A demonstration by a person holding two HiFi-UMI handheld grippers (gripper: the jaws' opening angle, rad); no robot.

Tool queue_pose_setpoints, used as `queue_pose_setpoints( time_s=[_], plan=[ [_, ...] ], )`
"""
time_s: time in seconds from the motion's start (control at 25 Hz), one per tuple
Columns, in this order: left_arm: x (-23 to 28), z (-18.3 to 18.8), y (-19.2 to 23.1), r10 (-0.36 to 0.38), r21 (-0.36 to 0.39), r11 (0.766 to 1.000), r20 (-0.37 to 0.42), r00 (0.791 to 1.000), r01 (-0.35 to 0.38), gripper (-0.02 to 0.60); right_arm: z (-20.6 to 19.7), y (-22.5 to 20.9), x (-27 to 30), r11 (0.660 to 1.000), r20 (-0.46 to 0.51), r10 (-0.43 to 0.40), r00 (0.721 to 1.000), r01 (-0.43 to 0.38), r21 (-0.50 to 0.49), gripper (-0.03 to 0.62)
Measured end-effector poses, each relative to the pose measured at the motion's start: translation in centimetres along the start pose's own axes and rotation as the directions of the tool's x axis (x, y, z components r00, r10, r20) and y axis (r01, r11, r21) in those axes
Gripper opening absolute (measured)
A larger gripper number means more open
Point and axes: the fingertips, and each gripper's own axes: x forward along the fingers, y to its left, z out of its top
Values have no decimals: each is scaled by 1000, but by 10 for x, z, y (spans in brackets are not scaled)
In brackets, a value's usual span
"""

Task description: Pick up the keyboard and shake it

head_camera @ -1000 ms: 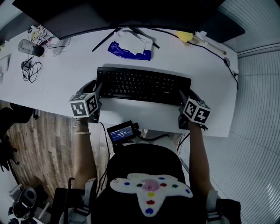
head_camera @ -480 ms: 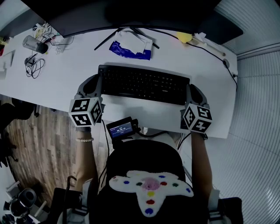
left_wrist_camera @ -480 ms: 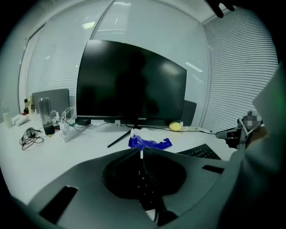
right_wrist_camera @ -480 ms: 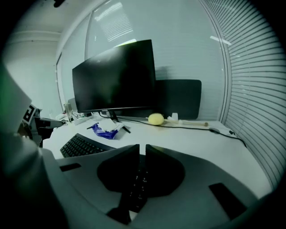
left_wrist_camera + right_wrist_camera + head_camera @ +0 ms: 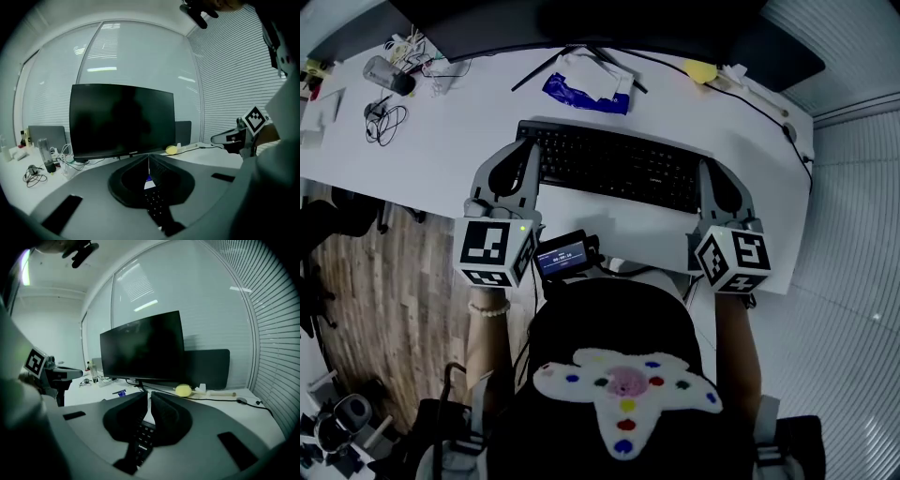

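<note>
**Both claws clamped on the keyboard's ends**

Head view first: the flat black keyboard (image 5: 614,167), a long slab of low matte keys, spans between the two claws over the smooth white desk (image 5: 441,141). The left claw (image 5: 523,150) has its grey curved jaws on the left end, the right claw (image 5: 713,173) on the right end. Behind sit a crinkled blue-and-white packet (image 5: 586,92) and a small rounded yellow object (image 5: 700,70).

Over to the left gripper view: the left claw (image 5: 149,161) has just been closing, and its dark padded jaws are pressed nearly together on the keyboard's (image 5: 157,206) thin edge, seen end-on. A glossy black monitor (image 5: 122,119) fills the background.

Right gripper view now: same story. The right claw (image 5: 150,399) has just been closing too, with its soft black pads pinching the keyboard's (image 5: 140,437) end and rows of keys running down between them. The yellow lump (image 5: 183,390) rests on the desk beyond.
</note>
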Motion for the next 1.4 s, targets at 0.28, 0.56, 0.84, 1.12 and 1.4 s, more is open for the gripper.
queue_pose_setpoints(
  time_s=[0.28,0.56,0.84,1.12,1.4],
  plan=[
    [-23,35,-27,-14,31,999,71,997,12,20,46,22,-25,996,104,68,992,-61,-72,48],
    [-37,54,-45,-20,50,999,91,996,16,20,64,33,-42,982,148,114,982,-89,-166,48],
    [-39,55,-49,-23,42,999,83,996,19,20,62,35,-45,988,147,116,982,-99,-118,46],
    [-37,56,-46,-15,77,997,85,996,8,20,61,38,-43,986,141,127,982,-110,-124,44],
    [-38,55,-45,-11,81,997,82,997,4,20,59,40,-42,985,135,130,982,-112,-133,44]
  ],
)
